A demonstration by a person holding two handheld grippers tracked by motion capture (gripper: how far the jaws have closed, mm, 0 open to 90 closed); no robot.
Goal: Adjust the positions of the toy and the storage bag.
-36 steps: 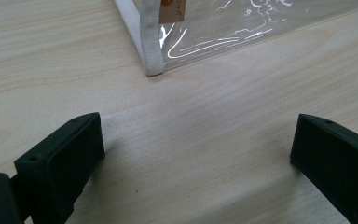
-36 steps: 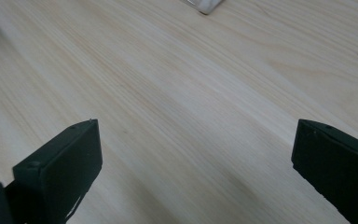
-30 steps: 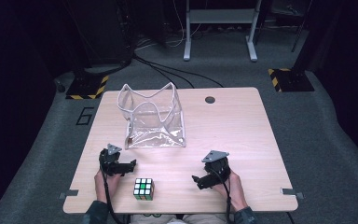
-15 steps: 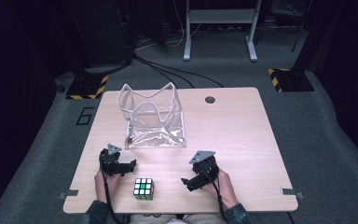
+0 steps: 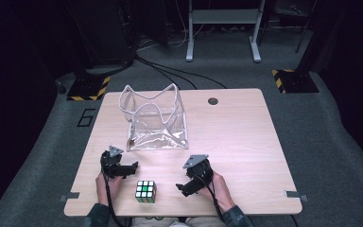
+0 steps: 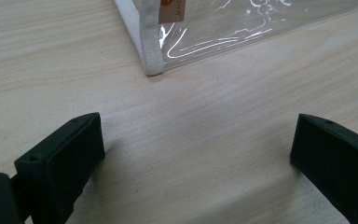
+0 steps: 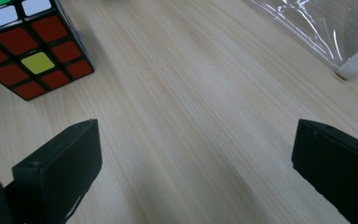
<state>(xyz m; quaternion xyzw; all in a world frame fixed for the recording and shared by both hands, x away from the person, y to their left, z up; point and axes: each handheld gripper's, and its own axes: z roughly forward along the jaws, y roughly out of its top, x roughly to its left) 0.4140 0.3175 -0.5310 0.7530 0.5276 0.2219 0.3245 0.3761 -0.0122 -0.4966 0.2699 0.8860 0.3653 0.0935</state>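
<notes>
Just left of the right gripper (image 5: 185, 186)'s spread jaws sits the cube (image 5: 145, 191).

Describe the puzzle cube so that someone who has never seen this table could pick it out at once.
Start at the wooden table and go to its near edge, where the person's two hands come in. The cube sits flat on the wood between the left gripper and the right gripper. It is the small, opaque thing with coloured squares in a black grid, unlike the large clear bag farther back.
</notes>
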